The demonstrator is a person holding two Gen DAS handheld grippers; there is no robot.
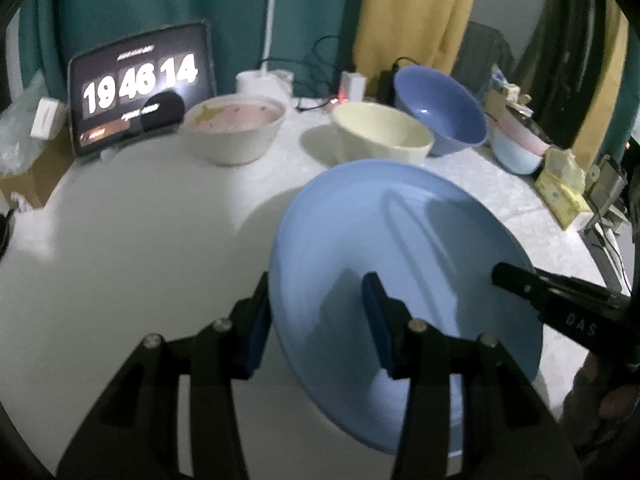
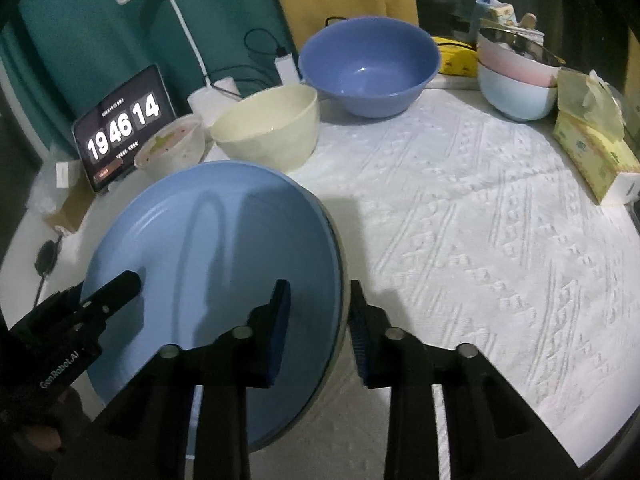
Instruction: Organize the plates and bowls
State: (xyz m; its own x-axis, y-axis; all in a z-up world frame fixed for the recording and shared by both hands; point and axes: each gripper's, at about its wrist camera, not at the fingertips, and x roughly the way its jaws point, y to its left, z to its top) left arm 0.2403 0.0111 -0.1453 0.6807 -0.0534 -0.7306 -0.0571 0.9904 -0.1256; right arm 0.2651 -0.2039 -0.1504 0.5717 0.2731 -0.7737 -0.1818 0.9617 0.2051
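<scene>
Above the white cloth-covered worktop (image 2: 480,240), a light blue plate (image 1: 400,260) hangs tilted between both grippers: the left gripper (image 1: 316,320) has its fingers (image 1: 378,320) straddling the plate's left rim, one pad on each face, and the right gripper (image 2: 318,320) straddles the opposite rim the same way. Whether either pair of pads actually presses the plate, I cannot tell. Behind it stand a cream bowl (image 2: 268,128), a darker blue bowl (image 2: 368,68), a white patterned bowl (image 1: 232,128), stacked pastel bowls (image 2: 516,80) and a clock tablet (image 1: 140,80).
</scene>
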